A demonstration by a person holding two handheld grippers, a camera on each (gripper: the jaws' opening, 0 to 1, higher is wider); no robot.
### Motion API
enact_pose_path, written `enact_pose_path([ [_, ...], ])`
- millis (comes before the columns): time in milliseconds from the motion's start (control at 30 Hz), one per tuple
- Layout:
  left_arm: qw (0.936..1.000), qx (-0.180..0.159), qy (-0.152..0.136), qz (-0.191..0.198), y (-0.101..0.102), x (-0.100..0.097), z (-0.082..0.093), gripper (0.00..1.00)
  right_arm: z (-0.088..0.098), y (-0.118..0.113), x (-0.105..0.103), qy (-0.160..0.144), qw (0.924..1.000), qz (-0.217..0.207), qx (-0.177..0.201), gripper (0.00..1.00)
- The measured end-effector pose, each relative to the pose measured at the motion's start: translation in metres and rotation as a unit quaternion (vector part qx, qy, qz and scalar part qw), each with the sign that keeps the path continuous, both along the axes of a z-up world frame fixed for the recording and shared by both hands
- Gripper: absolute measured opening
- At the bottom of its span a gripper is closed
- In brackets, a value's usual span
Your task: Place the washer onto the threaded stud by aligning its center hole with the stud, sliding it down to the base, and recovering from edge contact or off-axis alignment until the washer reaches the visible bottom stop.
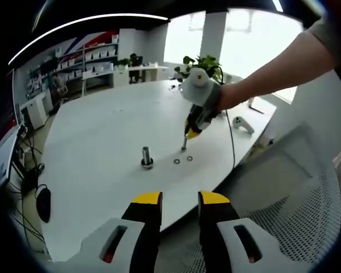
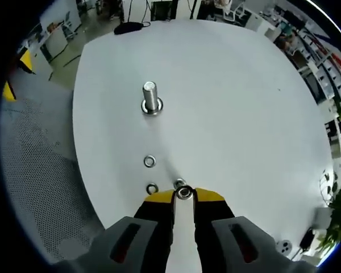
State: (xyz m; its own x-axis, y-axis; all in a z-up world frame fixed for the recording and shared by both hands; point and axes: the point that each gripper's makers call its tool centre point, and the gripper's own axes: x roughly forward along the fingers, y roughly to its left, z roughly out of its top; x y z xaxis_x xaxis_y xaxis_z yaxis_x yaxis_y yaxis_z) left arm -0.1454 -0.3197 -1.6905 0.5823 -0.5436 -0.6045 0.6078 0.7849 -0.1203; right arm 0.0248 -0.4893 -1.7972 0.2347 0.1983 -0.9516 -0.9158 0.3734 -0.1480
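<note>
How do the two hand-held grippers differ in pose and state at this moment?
The left hand-held gripper hangs back off the table edge with its jaws apart and nothing between them; the right hand-held gripper is down at the white table, jaws closed on a washer. The right one sits beside two loose washers, the left one far from them. Both have yellow-tipped black jaws and point towards the threaded stud.

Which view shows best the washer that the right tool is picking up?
The right gripper view: the washer sits close, between the tips of the right tool, its ring shape clear. In the left gripper view the right tool is far off and its tips touch the white table; the washer there is too small to tell.
</note>
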Motion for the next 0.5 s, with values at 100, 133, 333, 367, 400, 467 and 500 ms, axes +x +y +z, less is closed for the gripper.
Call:
enact_pose_path([
  [100, 1.0, 0.0, 0.0, 0.0, 0.0, 0.001, 0.0, 0.23, -0.003, 0.001, 0.001, 0.004, 1.0, 0.003, -0.003, 0.14],
  [133, 1.0, 0.0, 0.0, 0.0, 0.0, 0.001, 0.0, 0.23, -0.006, 0.001, 0.002, 0.006, 1.0, 0.004, -0.005, 0.14],
  [333, 1.0, 0.001, 0.004, 0.0, 0.0, 0.0, -0.001, 0.23, -0.023, 0.002, 0.003, 0.02, 0.9996, 0.011, -0.017, 0.14],
  [367, 1.0, 0.001, 0.003, 0.001, 0.0, 0.0, -0.001, 0.23, -0.025, 0.002, 0.003, 0.021, 0.9995, 0.012, -0.018, 0.14],
  [400, 1.0, 0.0, 0.003, 0.002, 0.0, 0.001, -0.001, 0.23, -0.029, 0.002, 0.003, 0.024, 0.9995, 0.011, -0.02, 0.14],
  [467, 1.0, 0.001, 0.003, 0.003, 0.001, 0.001, -0.001, 0.23, -0.034, 0.002, 0.002, 0.028, 0.9993, 0.011, -0.023, 0.14],
  [500, 1.0, 0.001, 0.004, 0.003, 0.001, 0.001, -0.001, 0.23, -0.036, 0.001, 0.002, 0.029, 0.9992, 0.012, -0.026, 0.14],
])
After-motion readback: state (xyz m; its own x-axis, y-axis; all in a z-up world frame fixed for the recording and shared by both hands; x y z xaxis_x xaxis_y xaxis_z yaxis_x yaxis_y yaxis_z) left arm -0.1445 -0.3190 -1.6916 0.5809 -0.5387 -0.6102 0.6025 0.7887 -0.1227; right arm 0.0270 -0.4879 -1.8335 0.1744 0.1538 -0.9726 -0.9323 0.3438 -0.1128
